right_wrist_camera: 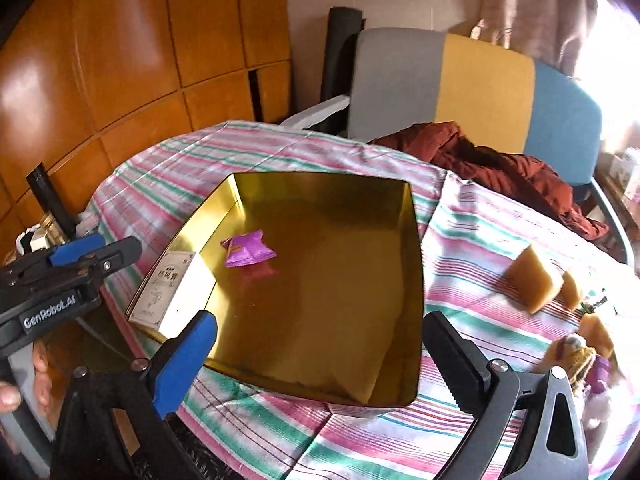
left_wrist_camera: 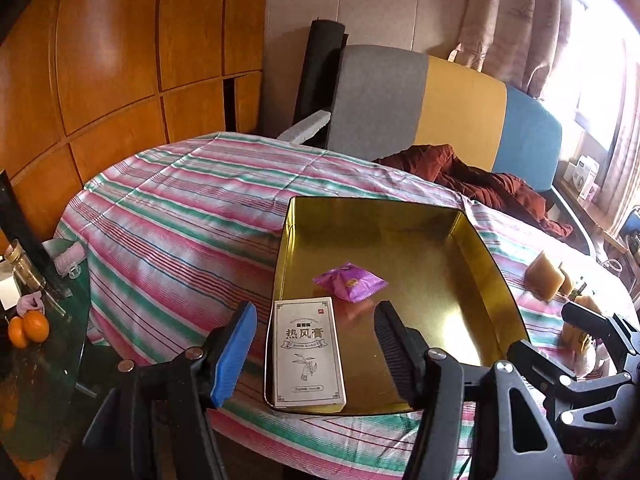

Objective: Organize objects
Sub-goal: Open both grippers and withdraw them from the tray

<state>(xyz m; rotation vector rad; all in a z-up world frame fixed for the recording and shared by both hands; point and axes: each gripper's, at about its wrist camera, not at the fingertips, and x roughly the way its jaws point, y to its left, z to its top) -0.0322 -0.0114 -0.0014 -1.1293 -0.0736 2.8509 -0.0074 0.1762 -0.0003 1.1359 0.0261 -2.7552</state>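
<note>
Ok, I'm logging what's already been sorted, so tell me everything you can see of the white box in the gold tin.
The white box is a slim rectangular carton, seemingly cardboard, printed with grey Chinese characters and a line drawing. It looks closed and undamaged, lying flat, face up, in the near left corner of the gold tin, along its left wall. A purple packet lies apart from it. Neither hand-held gripper touches it.

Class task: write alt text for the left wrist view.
An open left hand-held gripper hovers over a gold tin on a striped tablecloth. Inside lie a white box and a purple packet.
</note>
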